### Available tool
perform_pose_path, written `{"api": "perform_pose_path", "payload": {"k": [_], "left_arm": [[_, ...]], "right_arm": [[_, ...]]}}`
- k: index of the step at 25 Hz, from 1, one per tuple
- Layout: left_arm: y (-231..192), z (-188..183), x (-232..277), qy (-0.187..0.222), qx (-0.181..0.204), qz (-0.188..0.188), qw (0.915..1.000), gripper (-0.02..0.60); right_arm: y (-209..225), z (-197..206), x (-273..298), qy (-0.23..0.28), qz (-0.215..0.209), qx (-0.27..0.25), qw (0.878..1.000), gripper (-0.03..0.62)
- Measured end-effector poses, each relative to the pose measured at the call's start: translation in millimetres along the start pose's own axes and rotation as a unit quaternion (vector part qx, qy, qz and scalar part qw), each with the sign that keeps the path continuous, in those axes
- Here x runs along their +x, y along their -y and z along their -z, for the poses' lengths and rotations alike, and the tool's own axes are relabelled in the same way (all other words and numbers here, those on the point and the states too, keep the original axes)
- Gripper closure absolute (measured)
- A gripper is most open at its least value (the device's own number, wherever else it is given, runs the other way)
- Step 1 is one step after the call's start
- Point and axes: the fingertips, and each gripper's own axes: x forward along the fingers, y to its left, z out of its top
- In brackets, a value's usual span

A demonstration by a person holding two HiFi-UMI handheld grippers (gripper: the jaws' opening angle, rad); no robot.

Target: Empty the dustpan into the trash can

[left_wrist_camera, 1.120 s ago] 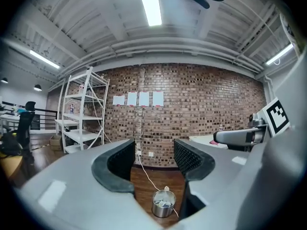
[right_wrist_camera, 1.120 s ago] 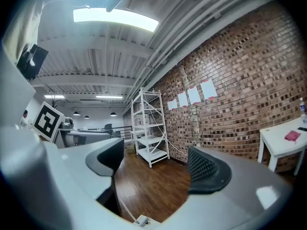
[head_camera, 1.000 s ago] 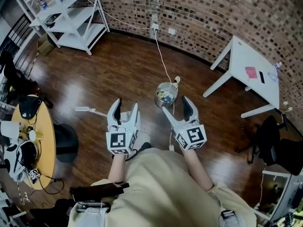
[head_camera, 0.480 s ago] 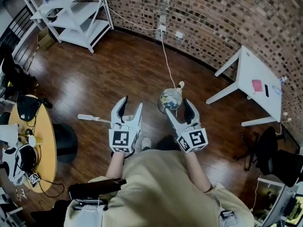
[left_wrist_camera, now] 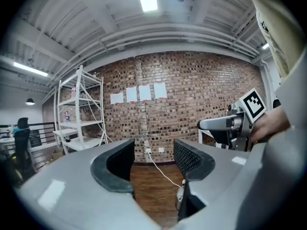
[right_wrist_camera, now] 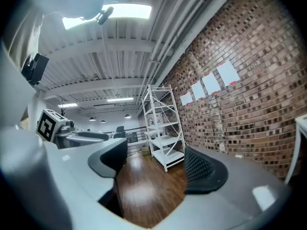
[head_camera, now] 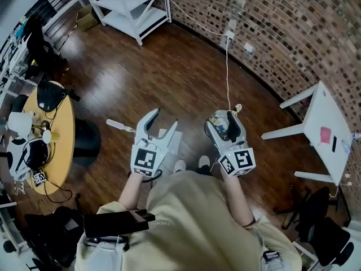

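The dustpan lies on the wooden floor: its white handle (head_camera: 119,125) sticks out to the left, and its white body (head_camera: 176,143) shows just right of my left gripper (head_camera: 162,119). That gripper hovers over it, open and empty. The metal trash can (head_camera: 216,121), with scraps inside, stands mostly hidden behind my right gripper (head_camera: 223,121), which is also open and empty. In the left gripper view, the can (left_wrist_camera: 181,195) peeks out low beside the right jaw, and the right gripper (left_wrist_camera: 235,123) shows at the right. The right gripper view shows only floor between its jaws.
A white cable (head_camera: 228,72) runs from the brick wall to the can. White shelving (head_camera: 132,7) stands at the back left, a white table (head_camera: 333,134) at the right. A round wooden table (head_camera: 56,134) and a black stool (head_camera: 87,148) are at the left.
The head view has swung left and both grippers moved across the floor. The trash can now sits right behind the right gripper, whose jaws have narrowed. The dustpan has not moved.
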Motion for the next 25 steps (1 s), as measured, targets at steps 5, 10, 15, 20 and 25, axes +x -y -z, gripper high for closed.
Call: {"api": "perform_pose_path", "payload": {"k": [5,10,15,20,25], "left_arm": [[-76.0,16.3,-38.3,-0.048,0.028,-0.049,0.9972,0.327],[-155.4,18.9,-87.5,-0.108,0.092,-0.067,0.9876,0.303],[-206.5,20.4,-140.3,-0.152,0.134,-0.05,0.978,0.293],[-241.9,24.0,-176.6,-0.224,0.175,-0.009,0.9586,0.284],[-253.5,40.3,-192.7,-0.304,0.233,0.069,0.9211,0.222]], "right_arm": [[-19.6,11.5,37.1,-0.024,-0.064,0.006,0.998,0.238],[-46.5,25.7,59.4,-0.046,-0.111,0.004,0.993,0.238],[-58.1,39.0,64.6,-0.065,-0.131,0.004,0.989,0.238],[-56.6,54.7,62.9,-0.088,-0.125,0.006,0.988,0.238],[-60.4,66.2,58.6,-0.106,-0.129,0.005,0.986,0.238]]}}
